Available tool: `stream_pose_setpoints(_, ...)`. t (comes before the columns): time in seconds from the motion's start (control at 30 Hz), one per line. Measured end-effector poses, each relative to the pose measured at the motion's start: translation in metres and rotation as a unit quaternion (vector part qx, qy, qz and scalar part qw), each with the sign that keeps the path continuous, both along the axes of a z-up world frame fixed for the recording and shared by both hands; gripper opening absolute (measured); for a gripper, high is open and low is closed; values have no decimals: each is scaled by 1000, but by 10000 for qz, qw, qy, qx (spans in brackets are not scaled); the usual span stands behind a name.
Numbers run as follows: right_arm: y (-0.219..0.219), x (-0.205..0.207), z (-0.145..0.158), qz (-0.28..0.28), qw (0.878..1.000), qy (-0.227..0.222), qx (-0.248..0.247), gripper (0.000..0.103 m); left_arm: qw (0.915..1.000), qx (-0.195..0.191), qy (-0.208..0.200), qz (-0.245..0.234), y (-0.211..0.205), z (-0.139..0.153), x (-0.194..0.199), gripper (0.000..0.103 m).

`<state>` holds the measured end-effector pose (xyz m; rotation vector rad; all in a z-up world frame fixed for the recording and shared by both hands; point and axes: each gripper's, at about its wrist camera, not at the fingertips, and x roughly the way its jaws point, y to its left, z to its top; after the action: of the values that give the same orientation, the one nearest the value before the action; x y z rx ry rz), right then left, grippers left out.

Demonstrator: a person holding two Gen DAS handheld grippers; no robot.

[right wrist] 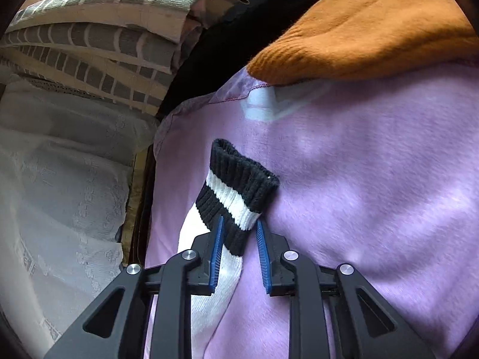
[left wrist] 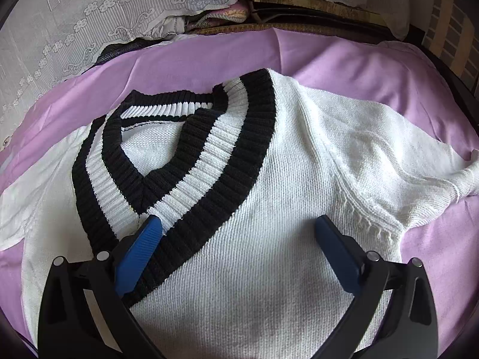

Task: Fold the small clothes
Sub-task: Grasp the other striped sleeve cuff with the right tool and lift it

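A small white knit sweater (left wrist: 269,209) with a black-and-white ribbed V-neck collar (left wrist: 191,155) lies flat on a purple sheet (left wrist: 209,56). My left gripper (left wrist: 239,224) is open above its chest, the left fingertip (left wrist: 149,230) on the collar's point. One sleeve (left wrist: 434,173) stretches off to the right. In the right wrist view, the sleeve's striped cuff (right wrist: 239,191) lies on the purple sheet (right wrist: 374,179). My right gripper (right wrist: 239,227) is partly open around the cuff, its blue pads (right wrist: 217,251) on either side, not clamping it.
White lace fabric (left wrist: 74,30) and folded bedding (right wrist: 89,45) are piled beyond the sheet's far edge. An orange-brown knit garment (right wrist: 359,30) lies on the sheet's far corner. A dark gap (right wrist: 209,45) runs between the bedding and the sheet.
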<state>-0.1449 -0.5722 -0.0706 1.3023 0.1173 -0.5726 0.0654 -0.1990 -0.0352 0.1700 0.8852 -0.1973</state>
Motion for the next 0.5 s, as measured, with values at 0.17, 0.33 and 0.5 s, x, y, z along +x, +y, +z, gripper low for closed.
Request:
stream_pose_setpoints(0.17, -1, 2, -1, 72, 9996, -205, -194, 17, 10000, 5, -3, 4, 0, 0, 0, 99)
stream_pose_setpoints(0.33, 8, -16, 12, -57, 9985, -396, -367, 10, 10000, -39, 0, -7, 1, 0, 0, 99)
stream_pose_setpoints(0.5, 26, -33, 19, -156, 9973, 511, -508, 12, 10000, -93, 4, -21, 3, 1, 0, 99)
